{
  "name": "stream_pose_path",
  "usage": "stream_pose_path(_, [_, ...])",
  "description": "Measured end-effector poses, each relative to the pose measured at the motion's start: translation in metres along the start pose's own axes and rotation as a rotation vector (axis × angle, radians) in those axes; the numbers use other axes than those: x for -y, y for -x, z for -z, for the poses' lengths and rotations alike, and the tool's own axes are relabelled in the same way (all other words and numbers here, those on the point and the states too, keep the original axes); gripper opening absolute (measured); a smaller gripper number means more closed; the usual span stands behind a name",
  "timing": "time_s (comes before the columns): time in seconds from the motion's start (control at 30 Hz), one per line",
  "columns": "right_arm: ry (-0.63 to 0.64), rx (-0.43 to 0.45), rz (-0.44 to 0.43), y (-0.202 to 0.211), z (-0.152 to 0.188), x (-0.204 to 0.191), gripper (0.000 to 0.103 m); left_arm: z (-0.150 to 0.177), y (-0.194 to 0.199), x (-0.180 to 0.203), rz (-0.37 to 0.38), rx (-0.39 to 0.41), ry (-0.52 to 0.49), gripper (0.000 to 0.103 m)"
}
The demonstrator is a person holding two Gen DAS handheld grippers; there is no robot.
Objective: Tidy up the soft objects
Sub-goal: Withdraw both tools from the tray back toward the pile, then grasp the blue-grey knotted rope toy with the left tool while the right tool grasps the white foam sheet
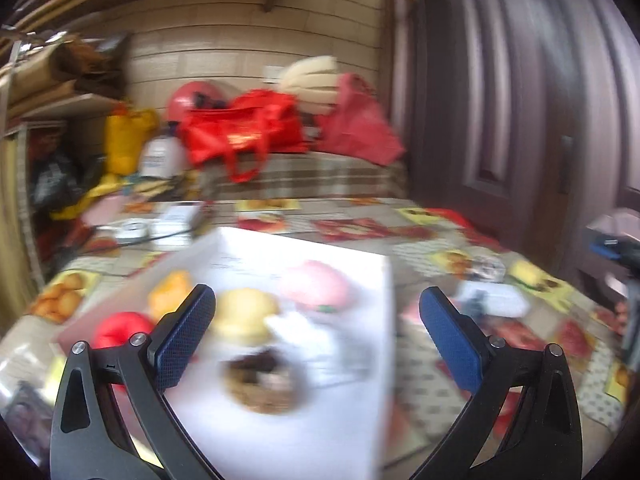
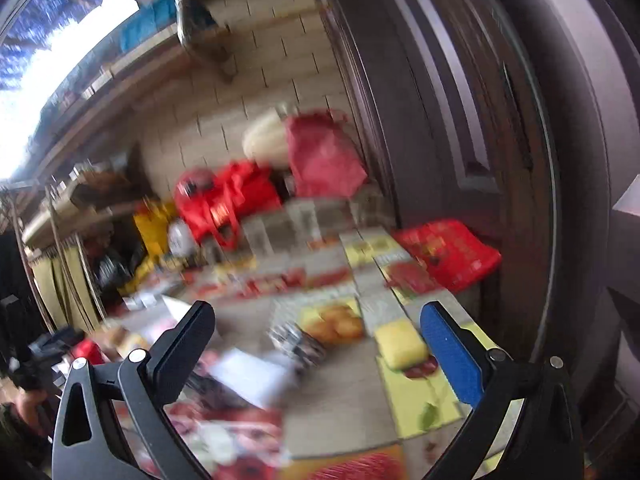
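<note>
Nearest the left wrist camera: left gripper (image 1: 316,312), jaws spread wide apart with nothing between them, blue textured pads (image 1: 448,336) facing inward, hanging over a white sheet (image 1: 352,400) spread on the patterned tablecloth (image 1: 440,400). On that sheet, all blurred: brown speckled soft piece (image 1: 262,384) nearest, between the fingers; pale yellow soft piece (image 1: 244,314) just beyond it, beside the left finger; pink rounded soft piece (image 1: 316,286) farther and to the right; orange soft piece (image 1: 170,290) to the far left; red soft piece (image 1: 122,328) at the sheet's near-left edge, partly hidden behind the left finger. Small white crumpled item (image 1: 296,326) near the pale yellow one, too smeared to name. Farther back, red bags (image 1: 244,128) and a cream ribbed cushion (image 1: 312,80) piled against a tiled wall; dark door (image 1: 520,100) on the right. In the right wrist view: right gripper (image 2: 318,332), jaws likewise wide apart and empty, above the fruit-printed tablecloth to the right of the sheet; yellow spongy block (image 2: 400,344) lying just beside the right finger, not gripped; red mesh bag (image 2: 452,252) farther off near the door.
</note>
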State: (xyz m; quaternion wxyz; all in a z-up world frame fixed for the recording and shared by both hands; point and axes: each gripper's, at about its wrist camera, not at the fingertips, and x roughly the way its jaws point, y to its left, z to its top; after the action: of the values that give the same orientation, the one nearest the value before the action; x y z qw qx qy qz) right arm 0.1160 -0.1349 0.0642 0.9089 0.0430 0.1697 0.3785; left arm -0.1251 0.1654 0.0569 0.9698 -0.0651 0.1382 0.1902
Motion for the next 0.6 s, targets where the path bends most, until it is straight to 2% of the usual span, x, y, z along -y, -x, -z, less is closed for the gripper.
stream_pose_path(0.1, [0.025,-0.16,-0.041,-0.029,0.012,0.008,0.103,0.002,-0.019,0.051,0.133,-0.111,-0.109,0.103])
stream_pose_path(0.17, [0.071,-0.262,-0.085,-0.047,0.019,0.0,0.103,0.004,-0.035,0.075,0.187,-0.201,-0.148,0.103])
stream_pose_path(0.23, [0.16,-0.288,-0.112,-0.058,0.019,-0.019,0.103,0.008,-0.055,0.092,0.202,-0.296,-0.165,0.103])
stream_pose_path(0.3, [0.255,-0.33,-0.13,-0.073,0.022,-0.04,0.103,0.01,-0.07,0.099,0.207,-0.359,-0.162,0.103])
stream_pose_path(0.43, [0.401,-0.379,-0.216,-0.096,0.033,-0.074,0.103,0.011,-0.079,0.096,0.211,-0.389,-0.132,0.103])
stream_pose_path(0.57, [0.487,-0.401,-0.232,-0.116,0.043,-0.094,0.102,0.012,-0.081,0.095,0.204,-0.407,-0.135,0.103])
stream_pose_path(0.6, [0.5,-0.415,-0.232,-0.121,0.044,-0.096,0.098,0.013,-0.081,0.095,0.206,-0.411,-0.138,0.103])
